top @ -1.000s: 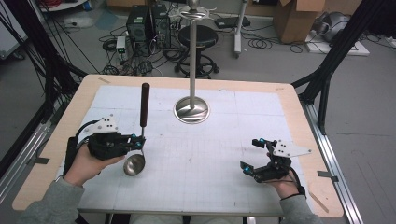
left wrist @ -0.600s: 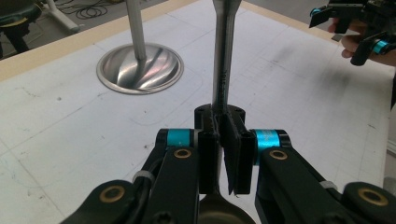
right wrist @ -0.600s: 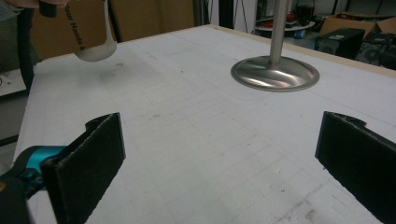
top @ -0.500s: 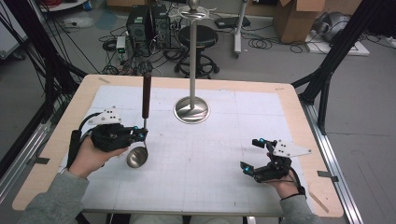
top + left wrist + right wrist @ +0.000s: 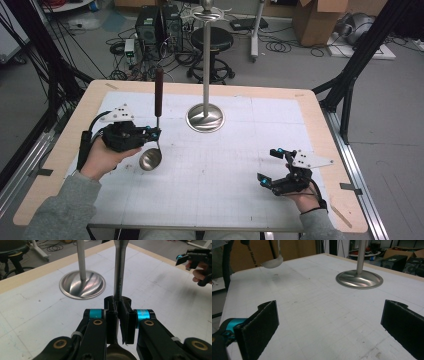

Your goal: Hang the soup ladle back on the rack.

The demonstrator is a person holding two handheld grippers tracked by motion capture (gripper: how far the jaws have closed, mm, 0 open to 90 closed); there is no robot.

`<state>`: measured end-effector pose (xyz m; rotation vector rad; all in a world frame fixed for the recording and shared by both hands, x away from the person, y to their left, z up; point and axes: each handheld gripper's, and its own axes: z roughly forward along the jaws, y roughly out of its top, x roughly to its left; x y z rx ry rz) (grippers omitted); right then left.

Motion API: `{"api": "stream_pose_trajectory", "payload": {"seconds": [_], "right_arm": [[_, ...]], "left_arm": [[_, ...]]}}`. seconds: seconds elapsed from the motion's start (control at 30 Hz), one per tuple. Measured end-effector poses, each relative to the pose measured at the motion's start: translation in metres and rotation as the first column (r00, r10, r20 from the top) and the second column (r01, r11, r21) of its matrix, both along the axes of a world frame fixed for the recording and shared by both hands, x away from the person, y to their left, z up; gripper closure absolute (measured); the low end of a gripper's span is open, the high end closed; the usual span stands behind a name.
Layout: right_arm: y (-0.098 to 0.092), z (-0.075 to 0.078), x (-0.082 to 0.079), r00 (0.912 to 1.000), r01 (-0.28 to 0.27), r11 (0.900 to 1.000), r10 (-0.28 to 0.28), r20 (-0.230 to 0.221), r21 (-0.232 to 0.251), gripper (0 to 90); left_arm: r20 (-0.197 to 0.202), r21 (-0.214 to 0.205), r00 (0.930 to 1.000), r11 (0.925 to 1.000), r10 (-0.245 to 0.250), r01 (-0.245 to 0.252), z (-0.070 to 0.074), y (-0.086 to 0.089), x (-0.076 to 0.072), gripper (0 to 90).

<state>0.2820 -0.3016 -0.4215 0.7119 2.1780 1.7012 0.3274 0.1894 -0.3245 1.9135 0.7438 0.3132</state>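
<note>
A metal ladle (image 5: 150, 159) with a dark brown handle hangs nearly upright, bowl down, above the left part of the white mat. My left gripper (image 5: 156, 132) is shut on its thin steel stem (image 5: 120, 272), just above the bowl. A steel stand, a round base (image 5: 205, 118) with a tall pole (image 5: 206, 60), rises at the middle back of the mat, to the right of the ladle. My right gripper (image 5: 266, 164) rests low at the front right, jaws wide apart with nothing between them (image 5: 332, 325). From there the ladle bowl (image 5: 272, 262) hangs at the far left and the stand base (image 5: 359, 278) lies ahead.
The white gridded mat (image 5: 220, 170) covers a wooden table (image 5: 320, 125) with a bare rim. Beyond the far edge on the floor stand a stool (image 5: 212, 40), a computer case (image 5: 155, 25), cables and cardboard boxes (image 5: 320, 20). Black frame struts (image 5: 360, 55) flank the table.
My left gripper has lifted the ladle and carried it a little toward the far side; the ladle now hangs steeper, its bowl higher off the mat. My right gripper has stayed put.
</note>
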Motion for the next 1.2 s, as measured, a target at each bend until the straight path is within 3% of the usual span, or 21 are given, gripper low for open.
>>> {"api": "stream_pose_trajectory", "payload": {"seconds": [0.23, 0.57, 0.83, 0.97, 1.2], "right_arm": [[0.0, 0.0, 0.0, 1.0, 0.0, 1.0, 0.0, -0.002, 0.0, 0.4], [0.0, 0.0, 0.001, 1.0, 0.0, 1.0, 0.001, 0.003, -0.003, 0.4], [0.0, 0.0, 0.001, 1.0, 0.003, 1.0, -0.003, 0.003, 0.002, 0.4], [0.0, 0.0, 0.0, 1.0, 0.003, 1.0, -0.003, -0.004, 0.0, 0.4], [0.0, 0.0, 0.0, 1.0, 0.003, 1.0, -0.003, -0.003, 0.002, 0.4]], "left_arm": [[-0.007, 0.021, 0.9999, 0.9997, 0.015, -0.015, 0.002, -0.003, 0.008, 84.1], [-0.018, 0.006, 0.9995, 0.9996, 0.027, -0.027, 0.007, -0.009, 0.02, 84.1], [0.002, 0.003, 0.9996, 0.9996, 0.03, -0.03, 0.017, -0.012, 0.026, 84.1], [0.022, 0.029, 0.9994, 0.9992, 0.028, -0.028, 0.022, -0.014, 0.031, 84.2], [0.041, 0.019, 0.9986, 0.9992, 0.033, -0.034, 0.031, -0.018, 0.038, 84.1]]}}
